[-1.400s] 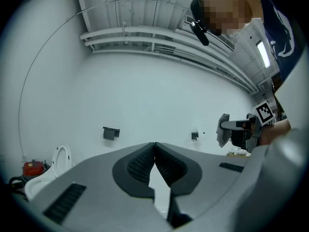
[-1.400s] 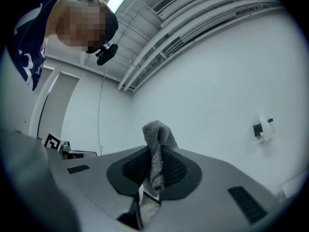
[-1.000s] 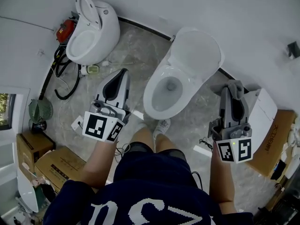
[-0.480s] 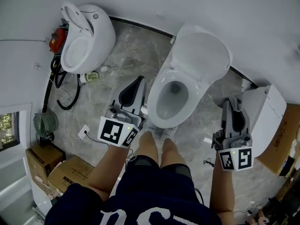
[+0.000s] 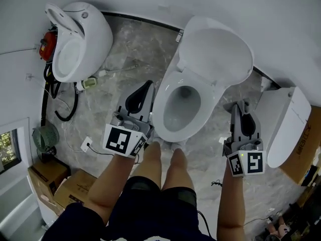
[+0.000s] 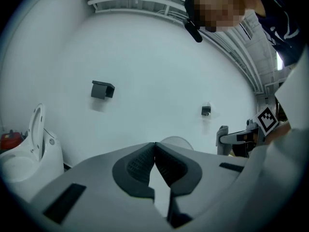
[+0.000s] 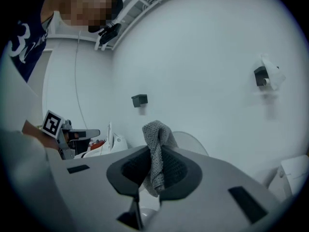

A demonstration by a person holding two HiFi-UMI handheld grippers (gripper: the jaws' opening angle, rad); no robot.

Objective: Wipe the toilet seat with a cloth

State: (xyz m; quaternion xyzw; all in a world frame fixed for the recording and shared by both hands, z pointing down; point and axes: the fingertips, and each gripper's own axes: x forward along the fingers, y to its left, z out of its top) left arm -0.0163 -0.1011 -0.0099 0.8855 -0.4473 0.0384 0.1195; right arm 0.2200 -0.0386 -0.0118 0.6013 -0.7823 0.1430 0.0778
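Note:
A white toilet stands in the middle of the head view with its lid [image 5: 216,49] raised and its seat [image 5: 159,107] down around the open bowl. My left gripper [image 5: 147,86] is shut and holds nothing; its tip is just left of the seat's rim. In the left gripper view the jaws [image 6: 154,147] meet with nothing between them. My right gripper [image 5: 239,104] hangs to the right of the bowl, apart from it, shut on a grey knitted cloth [image 7: 157,138]. The cloth sticks up above the pads and hangs down between them.
A second white toilet [image 5: 75,36] stands at the upper left, with a red object [image 5: 45,44] and black cables [image 5: 59,109] beside it. A white cistern-like box [image 5: 287,124] lies at the right. Cardboard boxes [image 5: 55,182] sit at the lower left. The person's legs [image 5: 161,162] are right before the bowl.
The person has stepped up to the toilet, so it now sits closer and more central. Both grippers have come in to either side of the bowl. The cloth stays in the right gripper.

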